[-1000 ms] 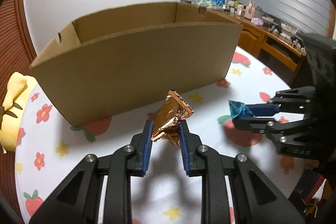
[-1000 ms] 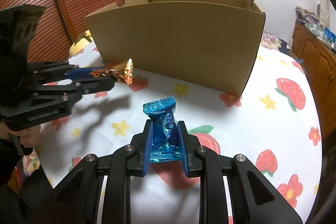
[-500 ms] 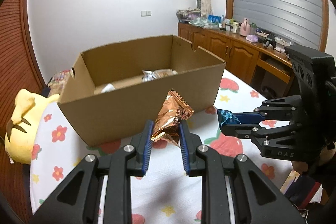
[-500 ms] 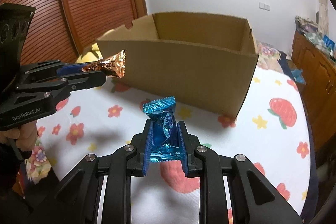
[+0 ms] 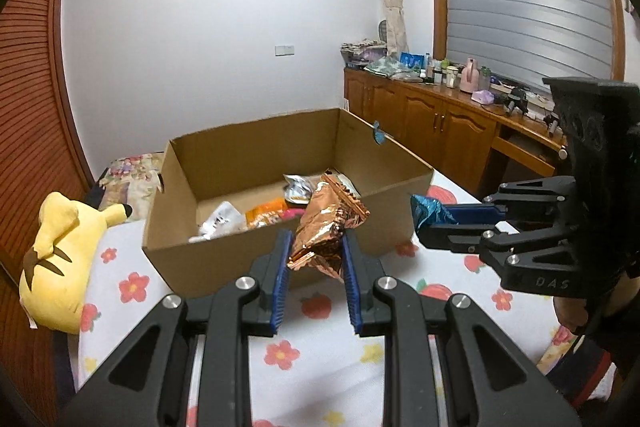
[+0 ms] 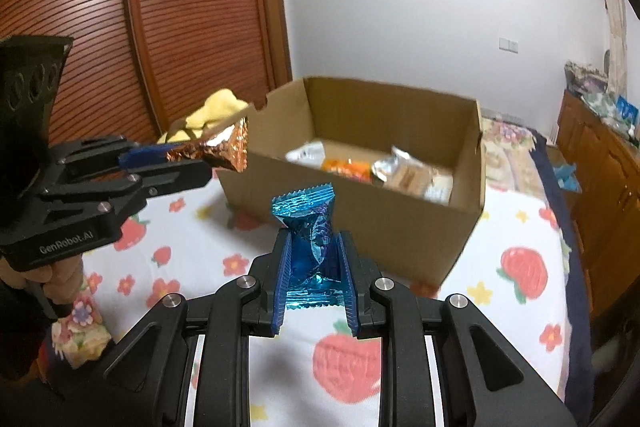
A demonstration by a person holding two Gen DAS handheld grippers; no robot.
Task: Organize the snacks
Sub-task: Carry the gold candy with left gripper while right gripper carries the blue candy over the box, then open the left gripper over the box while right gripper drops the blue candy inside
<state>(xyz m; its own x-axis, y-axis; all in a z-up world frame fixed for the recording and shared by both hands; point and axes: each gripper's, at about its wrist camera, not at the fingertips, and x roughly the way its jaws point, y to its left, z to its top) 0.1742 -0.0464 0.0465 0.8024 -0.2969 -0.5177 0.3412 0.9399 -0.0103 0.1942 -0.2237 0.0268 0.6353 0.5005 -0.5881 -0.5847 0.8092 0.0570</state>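
1. The left gripper [image 5: 316,251] has its blue pads clamped on a copper foil snack packet [image 5: 326,227], which stands up between them with its crimped top tilting toward 1 o'clock.
2. From the right wrist camera, that same gripper [image 6: 208,163] comes in from 9 o'clock, its packet [image 6: 224,147] sticking out level toward the box; the hand [image 6: 56,277] holding it shows at 8 o'clock.
3. The right gripper [image 6: 312,259] is clamped on a blue foil snack packet [image 6: 310,235], held upright with its zigzag-edged top above the pads.
4. In the left wrist camera, the right gripper [image 5: 424,223] reaches in from 3 o'clock, and the blue packet [image 5: 428,213] pokes out of its tip, just beside the box's right corner.
5. An open cardboard box [image 5: 224,259] sits on the table at 12 o'clock of both grippers, with both packets in the air on its near side, clear of the table.
6. Inside the box lie several snacks [image 5: 260,215]: a white one, an orange one, a pink one and a silver one [image 6: 390,165].
7. The tablecloth [image 5: 320,343] is white with red flowers, strawberries and yellow stars.
8. A yellow plush toy [image 5: 60,255] lies at 9 o'clock, just beside the box's left end.
9. A wooden cabinet [image 5: 440,131] crowded with bottles and small items runs along the wall at 2 o'clock.
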